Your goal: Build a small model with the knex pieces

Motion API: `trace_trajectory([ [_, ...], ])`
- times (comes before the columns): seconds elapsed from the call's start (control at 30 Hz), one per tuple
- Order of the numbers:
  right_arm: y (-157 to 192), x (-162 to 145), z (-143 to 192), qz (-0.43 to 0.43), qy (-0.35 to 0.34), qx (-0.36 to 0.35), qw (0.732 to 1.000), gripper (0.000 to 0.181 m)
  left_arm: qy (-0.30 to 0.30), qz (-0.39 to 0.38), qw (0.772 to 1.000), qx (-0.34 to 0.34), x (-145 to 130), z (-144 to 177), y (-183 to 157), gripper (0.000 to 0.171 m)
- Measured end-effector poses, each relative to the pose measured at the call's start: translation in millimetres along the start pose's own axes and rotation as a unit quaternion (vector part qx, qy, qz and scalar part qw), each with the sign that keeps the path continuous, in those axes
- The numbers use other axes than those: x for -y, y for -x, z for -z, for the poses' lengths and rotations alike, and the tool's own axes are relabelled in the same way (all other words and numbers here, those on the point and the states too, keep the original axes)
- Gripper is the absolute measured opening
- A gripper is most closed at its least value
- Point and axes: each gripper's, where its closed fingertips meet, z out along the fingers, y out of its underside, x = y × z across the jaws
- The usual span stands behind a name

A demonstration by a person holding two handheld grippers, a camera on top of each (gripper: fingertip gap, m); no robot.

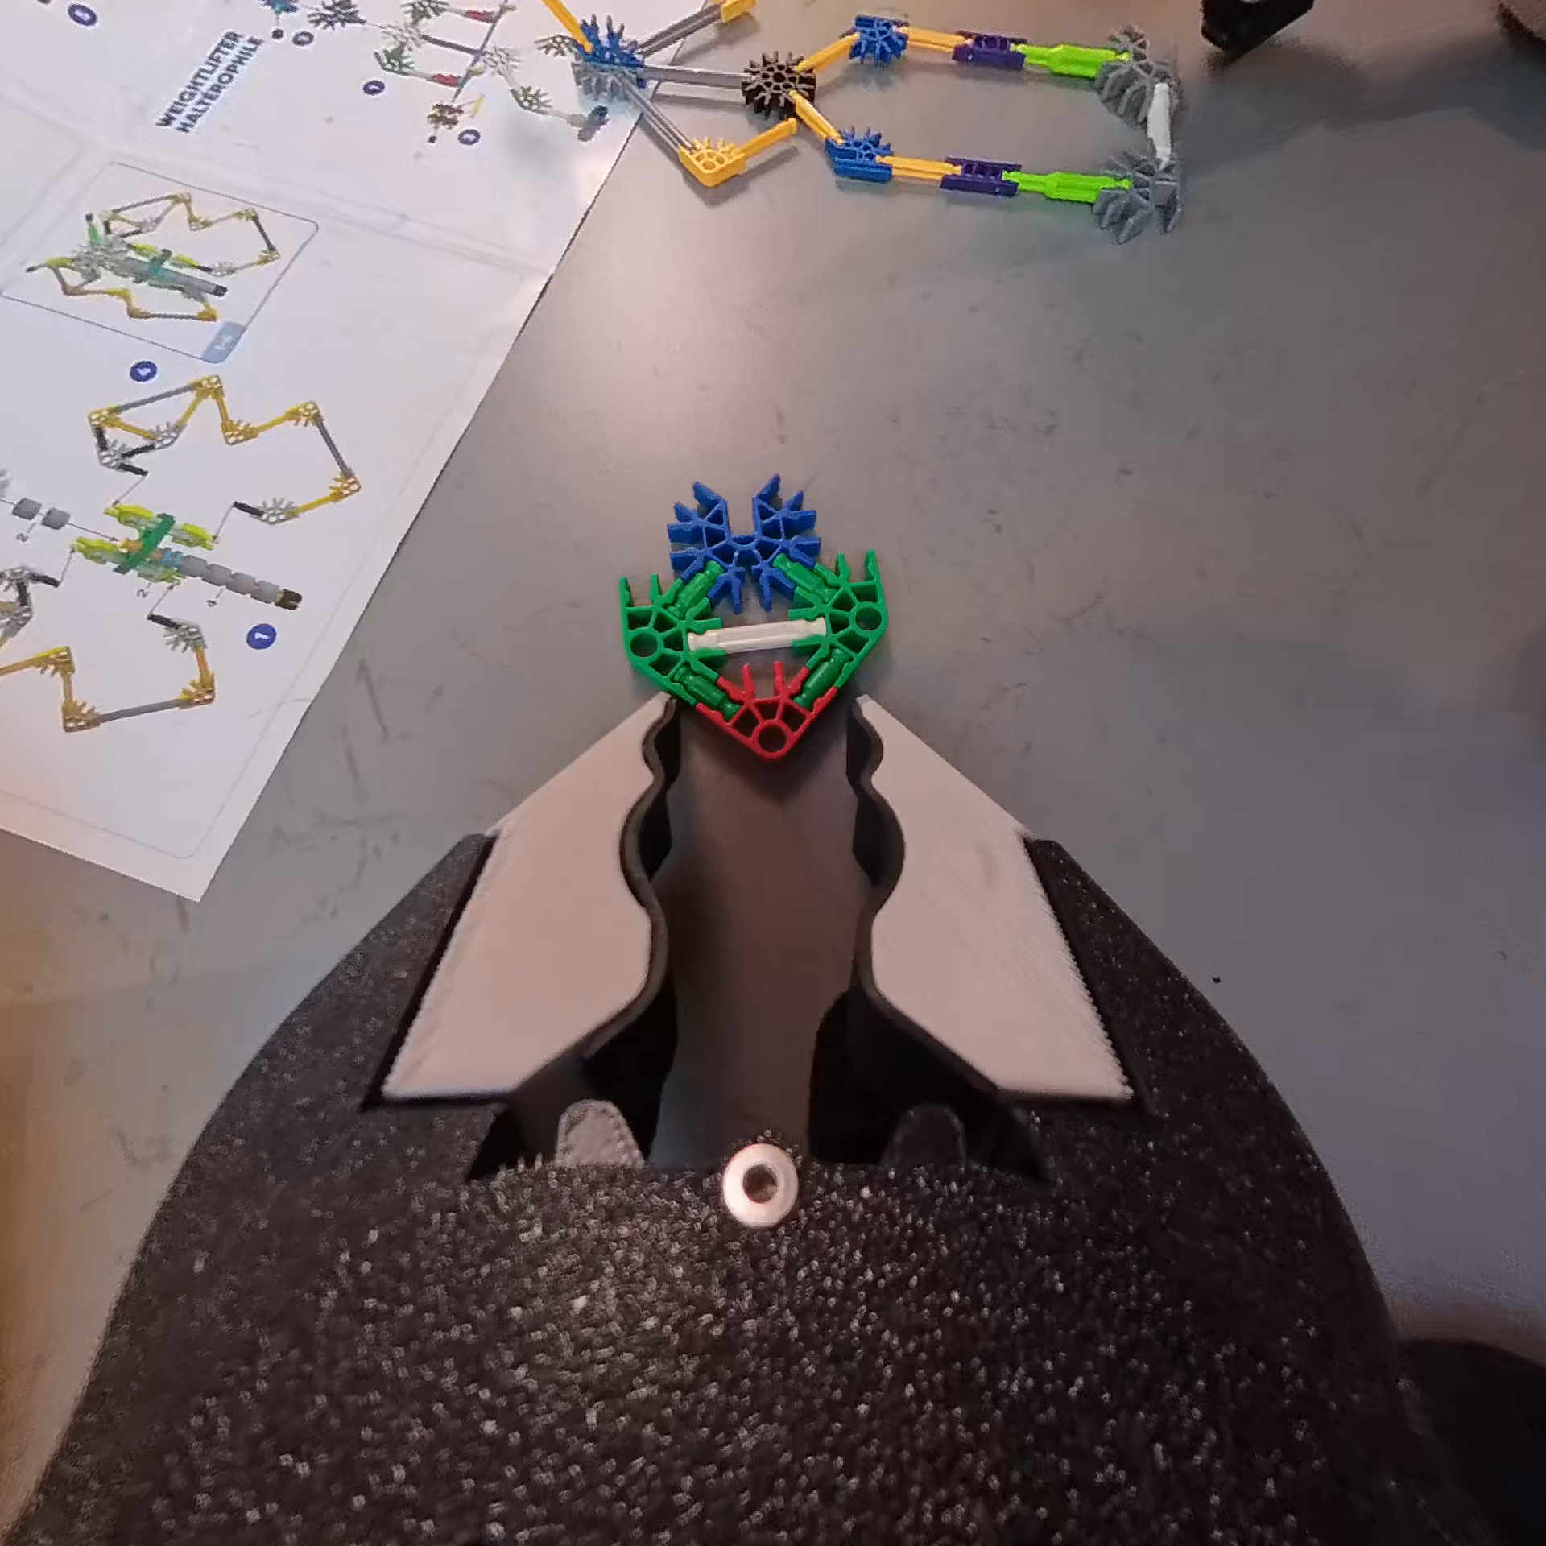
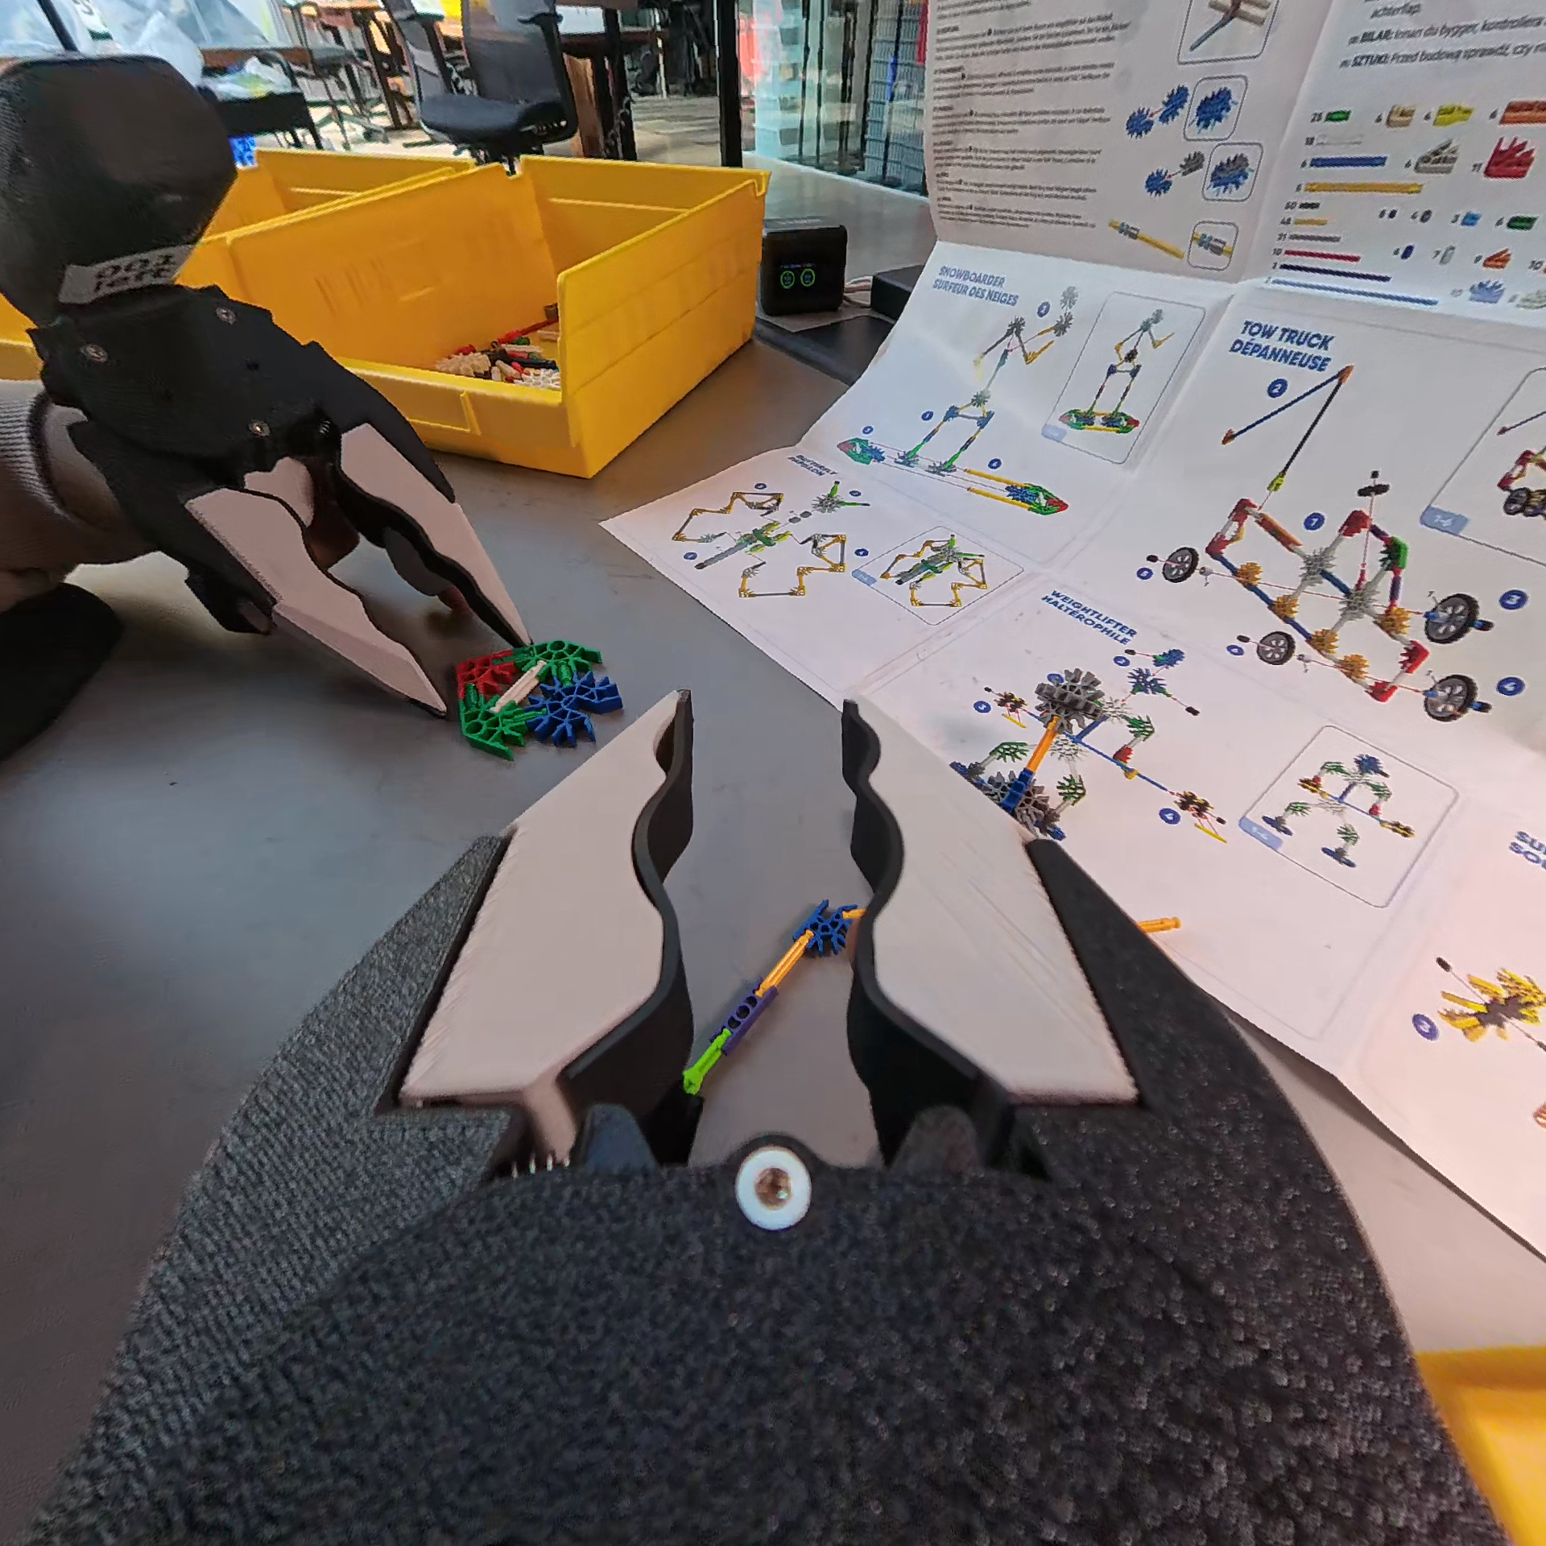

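A small flat assembly (image 1: 753,619) of blue, green and red connectors with a white rod lies on the grey table. My left gripper (image 1: 763,707) is open and its tips stand on either side of the assembly's red corner, low at the table. The right wrist view shows that gripper (image 2: 481,673) tilted down at the same assembly (image 2: 544,694). My right gripper (image 2: 768,703) is open and empty. It hovers over a chain of yellow, purple and green rods with a blue connector (image 2: 770,987), part of a larger assembly (image 1: 920,109).
A folded instruction sheet (image 2: 1171,586) covers the table's right side and rises at the back; it also shows in the left wrist view (image 1: 209,376). Yellow bins (image 2: 586,293) with loose parts stand behind. A small black device (image 2: 803,268) sits beside them. A yellow edge (image 2: 1489,1439) is at bottom right. One gripper's finger ends stand about 15 centimetres off the other's.
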Motion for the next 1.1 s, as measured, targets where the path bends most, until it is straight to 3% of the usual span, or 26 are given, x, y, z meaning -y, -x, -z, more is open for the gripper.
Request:
trace_trajectory([
  [0.27,-3,-3,0,0.005,0.005,-0.011,1.0,0.033,-0.004,-0.018,1.0,0.002,-2,3,-1,0.021],
  [0.4,-14,0,4,0.003,-0.004,-0.036,0.999,0.03,-0.008,-0.019,1.0,0.017,-4,5,6,0.02],
  [0.63,-36,8,15,-0.068,-0.033,-0.059,0.995,0.031,-0.043,0.005,0.999,0.022,9,9,11,0.068],
  [0.77,-38,11,17,-0.083,-0.039,-0.059,0.994,0.031,-0.024,-0.001,0.999,0.024,8,0,9,0.079],
  [0.93,-39,15,20,-0.069,-0.041,-0.069,0.994,0.031,-0.006,0.001,1.0,0.01,6,-8,9,0.075],
  [1.1,-45,21,26,-0.08,-0.053,-0.083,0.992,0.029,-0.005,0.004,1.0,0.005,8,-9,4,0.054],
])
